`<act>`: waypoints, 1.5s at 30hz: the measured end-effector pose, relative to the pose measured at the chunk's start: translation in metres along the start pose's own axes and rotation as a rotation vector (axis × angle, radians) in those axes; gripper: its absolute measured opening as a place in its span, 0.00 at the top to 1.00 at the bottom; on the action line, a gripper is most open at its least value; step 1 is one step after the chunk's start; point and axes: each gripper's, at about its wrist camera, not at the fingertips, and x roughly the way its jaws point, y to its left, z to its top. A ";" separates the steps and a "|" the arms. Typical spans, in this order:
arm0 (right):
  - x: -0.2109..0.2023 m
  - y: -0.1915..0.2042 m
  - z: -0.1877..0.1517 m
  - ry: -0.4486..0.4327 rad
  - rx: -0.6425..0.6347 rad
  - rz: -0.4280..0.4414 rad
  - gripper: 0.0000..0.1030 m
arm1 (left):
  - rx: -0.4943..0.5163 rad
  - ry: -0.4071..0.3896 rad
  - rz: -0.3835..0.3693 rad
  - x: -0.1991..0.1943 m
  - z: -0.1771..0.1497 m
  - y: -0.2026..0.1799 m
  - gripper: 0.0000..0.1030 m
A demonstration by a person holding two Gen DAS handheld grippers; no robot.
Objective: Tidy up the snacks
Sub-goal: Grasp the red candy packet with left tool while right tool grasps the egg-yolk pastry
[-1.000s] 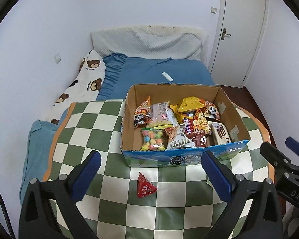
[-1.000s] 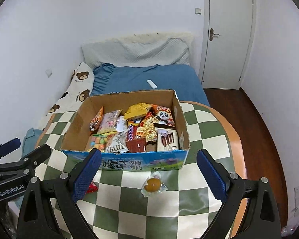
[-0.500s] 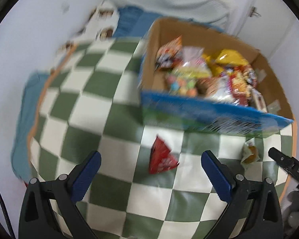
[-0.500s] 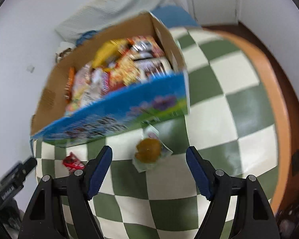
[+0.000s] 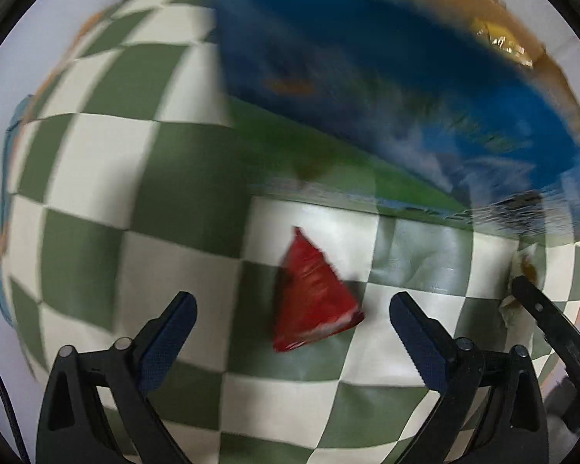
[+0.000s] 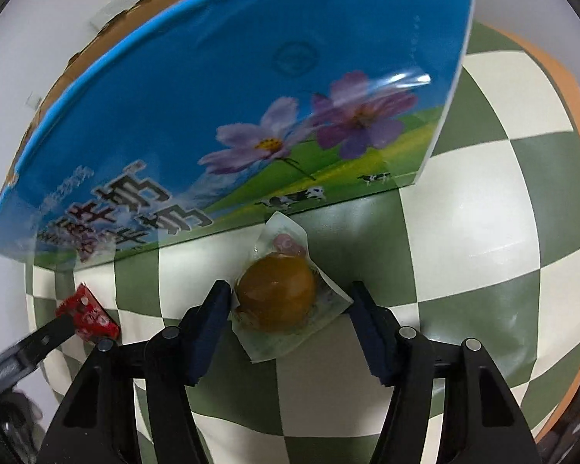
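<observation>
A red triangular snack packet (image 5: 313, 294) lies on the green-and-white checkered tablecloth (image 5: 96, 270). My left gripper (image 5: 292, 303) hangs straight over it, its jaws wide on either side and just starting to close, not touching it. A round brown snack in a clear wrapper (image 6: 276, 297) lies in front of the blue snack box (image 6: 251, 96). My right gripper (image 6: 290, 294) straddles it with its jaws closing. The pads (image 6: 218, 305) reach the wrapper's edges but do not squeeze the round piece.
The blue box (image 5: 367, 77) stands just behind both snacks, and a yellow packet (image 5: 502, 42) shows inside it. The red packet (image 6: 89, 313) appears at the left of the right wrist view. The table's orange rim (image 6: 568, 89) curves along the right.
Both grippers have dropped from high above the box to just over the tablecloth and tipped downward. The right jaws have narrowed around the brown snack. The left jaws have narrowed slightly.
</observation>
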 end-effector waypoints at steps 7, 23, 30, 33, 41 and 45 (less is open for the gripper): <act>-0.009 0.003 -0.015 0.000 -0.047 -0.007 0.39 | 0.031 -0.037 0.015 0.009 -0.009 -0.010 0.65; -0.020 0.026 -0.113 0.137 -0.208 0.075 0.39 | 0.098 0.131 -0.078 0.024 -0.130 -0.030 0.68; -0.004 0.029 -0.122 0.140 -0.197 0.054 0.39 | 0.100 0.156 -0.096 0.034 -0.127 -0.033 0.58; 0.003 0.032 -0.121 0.142 -0.190 0.045 0.38 | 0.119 0.159 -0.095 0.038 -0.116 -0.039 0.48; 0.012 0.035 -0.110 0.141 -0.150 0.041 0.35 | 0.169 0.135 -0.062 0.038 -0.128 -0.065 0.33; 0.014 0.034 -0.103 0.141 -0.125 0.049 0.34 | 0.148 0.107 -0.043 0.031 -0.135 -0.066 0.54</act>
